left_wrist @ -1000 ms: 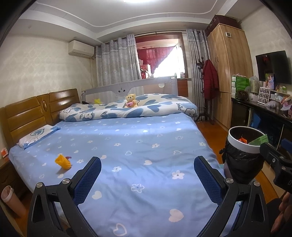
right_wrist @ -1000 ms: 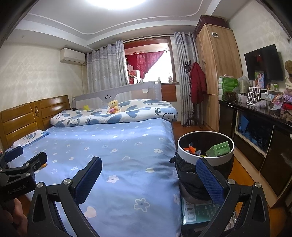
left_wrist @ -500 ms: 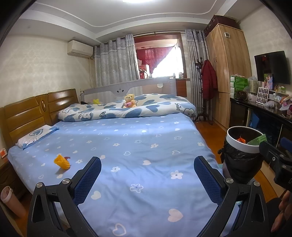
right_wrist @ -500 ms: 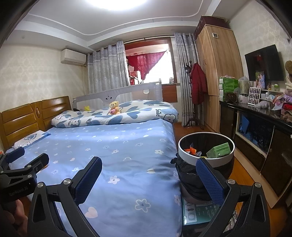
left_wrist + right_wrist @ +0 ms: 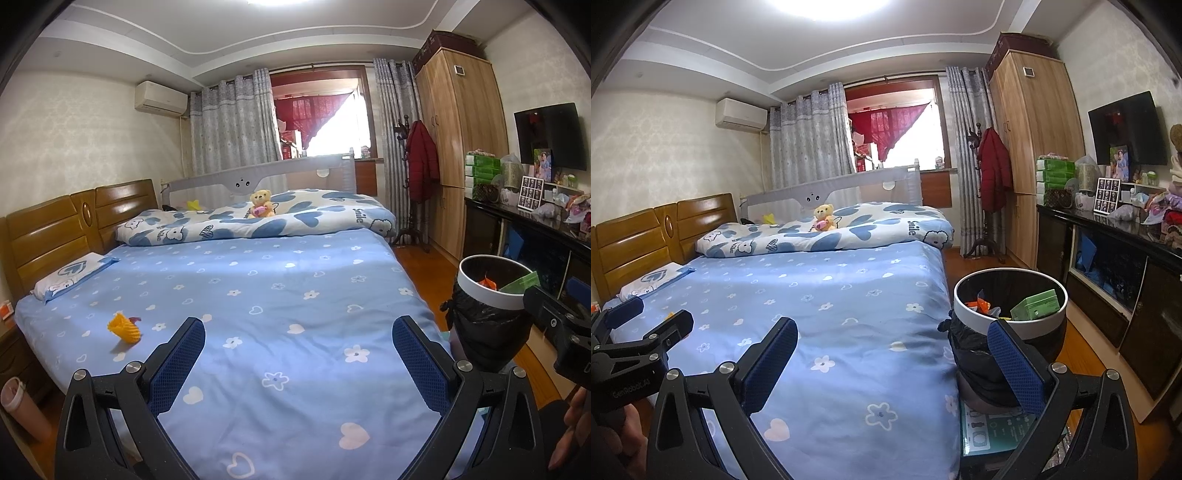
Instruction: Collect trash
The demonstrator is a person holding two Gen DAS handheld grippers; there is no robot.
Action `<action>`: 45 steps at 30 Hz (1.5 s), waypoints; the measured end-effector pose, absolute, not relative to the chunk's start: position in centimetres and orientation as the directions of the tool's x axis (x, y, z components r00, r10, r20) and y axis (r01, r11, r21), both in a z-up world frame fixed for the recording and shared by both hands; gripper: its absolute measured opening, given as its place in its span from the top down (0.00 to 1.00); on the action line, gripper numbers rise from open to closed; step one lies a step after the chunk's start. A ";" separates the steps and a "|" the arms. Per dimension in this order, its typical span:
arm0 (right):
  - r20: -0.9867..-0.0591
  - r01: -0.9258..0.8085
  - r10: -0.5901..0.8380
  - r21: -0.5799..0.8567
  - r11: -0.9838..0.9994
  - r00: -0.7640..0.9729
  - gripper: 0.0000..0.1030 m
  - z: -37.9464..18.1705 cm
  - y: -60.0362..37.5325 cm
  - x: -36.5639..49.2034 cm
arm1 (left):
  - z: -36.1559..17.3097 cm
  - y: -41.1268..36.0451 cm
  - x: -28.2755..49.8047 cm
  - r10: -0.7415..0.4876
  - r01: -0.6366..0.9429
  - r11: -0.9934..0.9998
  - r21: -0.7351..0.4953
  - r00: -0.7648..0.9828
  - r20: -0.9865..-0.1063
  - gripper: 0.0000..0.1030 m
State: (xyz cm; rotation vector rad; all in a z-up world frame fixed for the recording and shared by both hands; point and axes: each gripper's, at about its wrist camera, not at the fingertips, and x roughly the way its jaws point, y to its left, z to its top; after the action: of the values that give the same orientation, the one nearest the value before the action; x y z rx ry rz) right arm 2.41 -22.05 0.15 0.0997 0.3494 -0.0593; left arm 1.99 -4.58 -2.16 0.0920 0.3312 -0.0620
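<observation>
Left wrist view: the left gripper (image 5: pixel 298 354) hovers level over the bed's (image 5: pixel 295 295) foot edge, jaws spread and empty. A yellow wrapper (image 5: pixel 124 328) lies near the bed's left edge. The right gripper (image 5: pixel 892 356), jaws also spread, hangs by the bed's right edge, beside the bin (image 5: pixel 1010 306) holding trash.

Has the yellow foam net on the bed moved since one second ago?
No. The yellow foam net keeps its place on the bed, beside the same printed flowers; only the camera shifts slightly.
</observation>
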 end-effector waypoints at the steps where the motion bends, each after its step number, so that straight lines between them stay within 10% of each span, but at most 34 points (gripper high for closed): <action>1: -0.345 0.075 -0.041 0.087 0.993 0.938 0.00 0.1 -22.0 2.4 | -2.2 -4.6 2.0 -0.047 0.077 0.994 0.080 0.944 -0.327 0.00; 45: -0.350 0.067 -0.030 0.093 0.993 0.936 0.00 0.3 -21.0 2.8 | -2.2 -4.0 3.1 -0.058 0.091 0.992 0.082 0.937 -0.345 0.00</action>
State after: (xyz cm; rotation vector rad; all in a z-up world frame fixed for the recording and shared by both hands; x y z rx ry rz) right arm 2.82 -20.99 0.35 0.1041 0.3561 -0.0496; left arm 3.09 -4.04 -2.22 0.0969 0.3489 -0.0761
